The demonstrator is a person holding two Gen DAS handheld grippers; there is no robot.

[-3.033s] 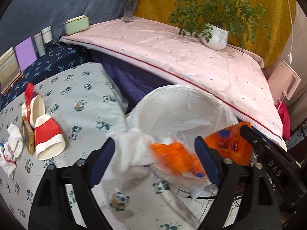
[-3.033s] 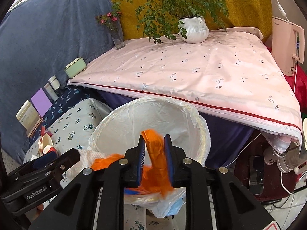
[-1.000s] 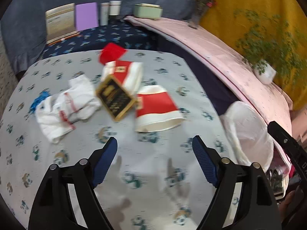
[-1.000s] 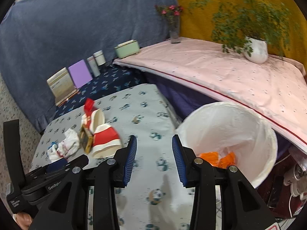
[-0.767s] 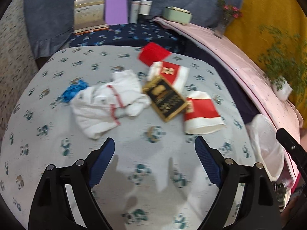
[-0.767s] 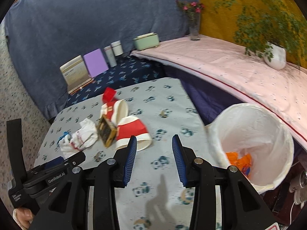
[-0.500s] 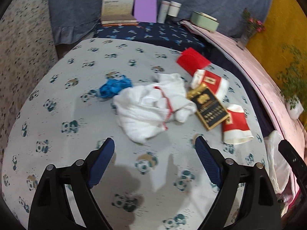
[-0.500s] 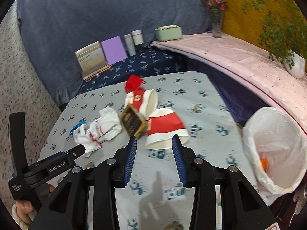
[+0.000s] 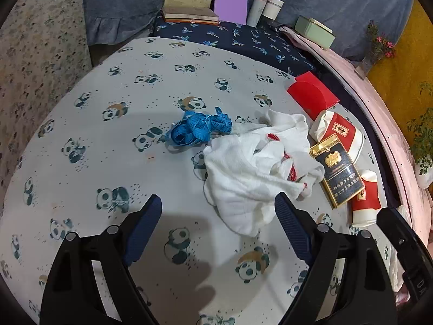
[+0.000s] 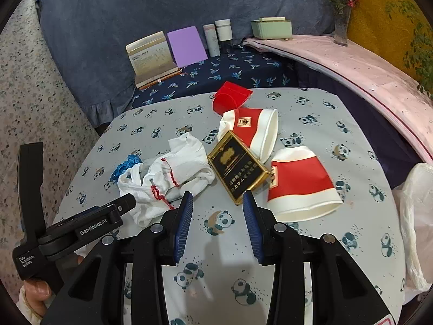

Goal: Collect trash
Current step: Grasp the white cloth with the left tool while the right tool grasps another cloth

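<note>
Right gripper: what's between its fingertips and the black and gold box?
Only bare panda-print cloth with one panda figure; nothing else lies between the open right gripper and the black and gold box, as the right wrist view shows.

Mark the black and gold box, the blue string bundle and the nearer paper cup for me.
black and gold box [image 10: 239, 172], right wrist view, middle of its dark face
blue string bundle [image 9: 199, 130], left wrist view, centre of tangle
nearer paper cup [image 10: 300, 180], right wrist view, red band
</note>
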